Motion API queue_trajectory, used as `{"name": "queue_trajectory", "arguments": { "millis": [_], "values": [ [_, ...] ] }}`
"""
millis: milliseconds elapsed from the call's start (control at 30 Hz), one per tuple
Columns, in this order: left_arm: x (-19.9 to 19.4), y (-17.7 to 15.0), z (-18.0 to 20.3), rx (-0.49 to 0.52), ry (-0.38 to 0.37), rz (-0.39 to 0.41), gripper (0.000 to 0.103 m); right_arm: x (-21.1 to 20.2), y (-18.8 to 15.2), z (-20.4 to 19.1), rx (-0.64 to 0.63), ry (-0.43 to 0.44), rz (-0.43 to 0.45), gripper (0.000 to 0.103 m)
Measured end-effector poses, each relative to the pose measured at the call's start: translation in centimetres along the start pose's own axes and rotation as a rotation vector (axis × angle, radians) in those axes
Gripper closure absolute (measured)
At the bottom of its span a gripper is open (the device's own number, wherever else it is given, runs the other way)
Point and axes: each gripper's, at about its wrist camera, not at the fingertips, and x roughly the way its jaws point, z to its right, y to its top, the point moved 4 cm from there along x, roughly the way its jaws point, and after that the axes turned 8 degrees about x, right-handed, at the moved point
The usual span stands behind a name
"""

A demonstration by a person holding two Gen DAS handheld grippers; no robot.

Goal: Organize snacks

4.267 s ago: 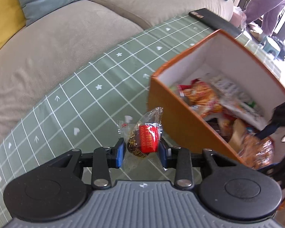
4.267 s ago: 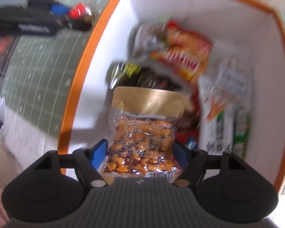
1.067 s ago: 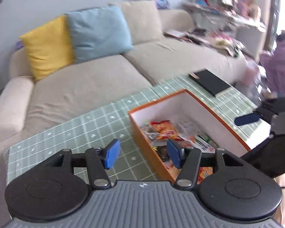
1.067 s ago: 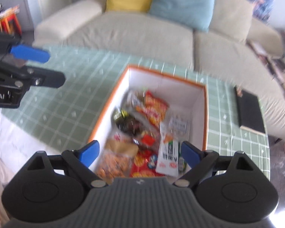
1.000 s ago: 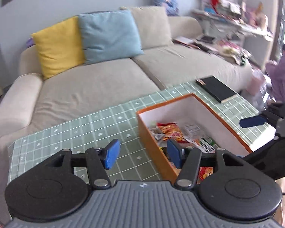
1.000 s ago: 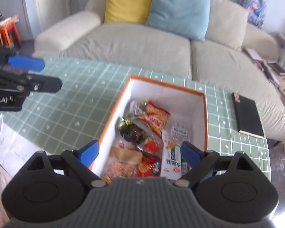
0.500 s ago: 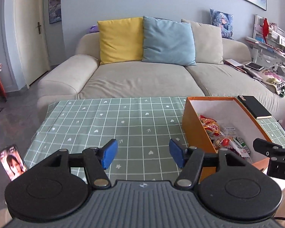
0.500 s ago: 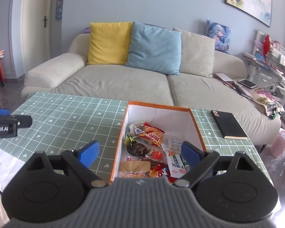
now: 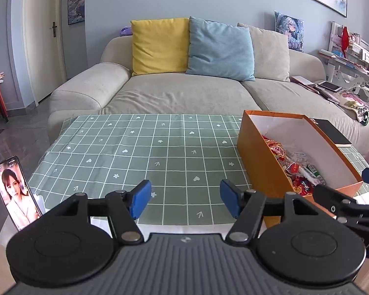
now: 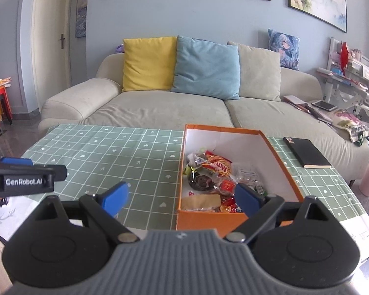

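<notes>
Hovering above the near edge of the tabletop (image 9: 160, 147), the left gripper (image 9: 185, 199) has its jaws wide apart and nothing is between the blue pads. The right gripper (image 10: 182, 198) is also over the near edge, jaws wide and empty, and it looks toward the orange box (image 10: 278, 157).

The orange box stands on the right part of the tabletop, on the green checked cloth (image 10: 115, 154). It is open at the top and its inside walls are white. The snacks (image 10: 215, 172) lie inside it, in a loose pile in the near half: a red and yellow chip bag (image 10: 217, 163), a dark round sweet in clear wrap, small red packets, and a tan pouch (image 10: 201, 201) against the near wall. The far part of the box floor is bare white.

To the right of the box a black book (image 10: 306, 154) lies flat on the cloth, apart from the box. At the near left corner a phone (image 9: 14, 191) stands upright with its screen lit. Behind the tabletop is a beige sofa (image 9: 179, 93) with a yellow cushion (image 9: 160, 44) and a blue cushion (image 9: 220, 49) side by side.
</notes>
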Motion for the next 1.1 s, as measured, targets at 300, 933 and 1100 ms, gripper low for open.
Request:
{"name": "queue_trajectory", "arguments": {
  "millis": [300,933,1100],
  "values": [
    [0.2,-0.3,0.5,0.036,0.030,-0.007,0.024,0.8,-0.4,1.3,0.062,-0.030,-0.026,0.011],
    [-0.4,0.0,1.2,0.087,0.037,0.003,0.017,1.2,-0.8,1.8,0.084,-0.025,-0.042,0.011],
    [-0.4,0.0,1.3,0.092,0.036,0.002,0.017,1.3,-0.8,1.8,0.084,-0.024,-0.042,0.011]
  ]
}}
